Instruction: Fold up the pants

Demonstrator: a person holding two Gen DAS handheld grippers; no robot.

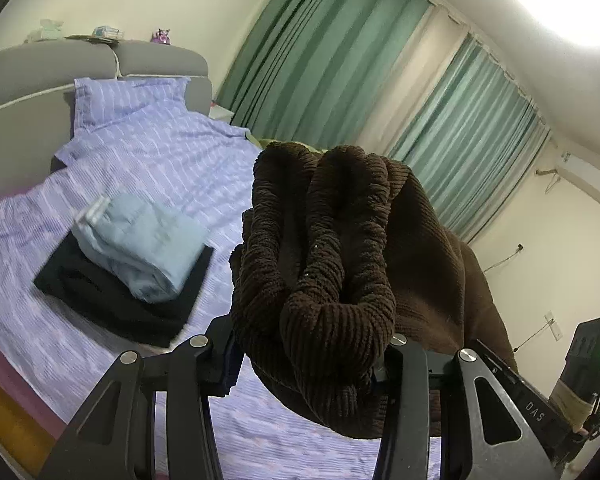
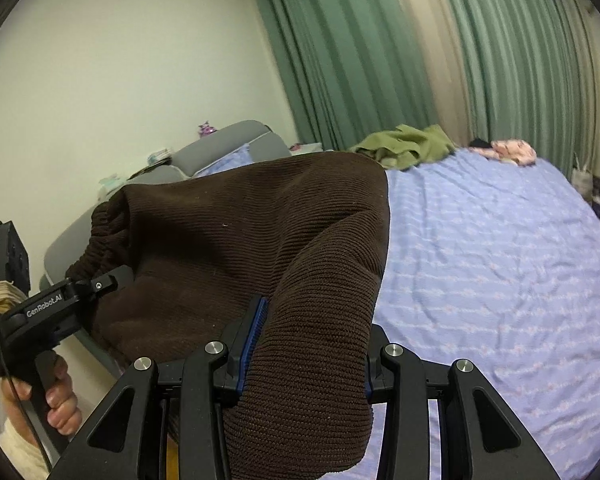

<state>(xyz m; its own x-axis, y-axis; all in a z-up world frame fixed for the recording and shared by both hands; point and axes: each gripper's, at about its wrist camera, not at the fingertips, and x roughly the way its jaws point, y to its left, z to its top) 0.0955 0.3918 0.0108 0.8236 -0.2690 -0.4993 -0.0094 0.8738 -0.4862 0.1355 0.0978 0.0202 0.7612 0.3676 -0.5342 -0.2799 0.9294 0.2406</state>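
Bed (image 2: 500, 260) below both grippers, gripping pants (image 2: 260, 240).

The brown pants (image 1: 332, 264) cover the left gripper (image 1: 312, 360) pads entirely, and at 6 o'clock the right wrist picture's edge cuts off the hanging fabric. The folded stack (image 1: 132, 264) at 9 o'clock is motion-blurred. Small items on the headboard (image 1: 100, 32) at 11 o'clock are too small to identify.
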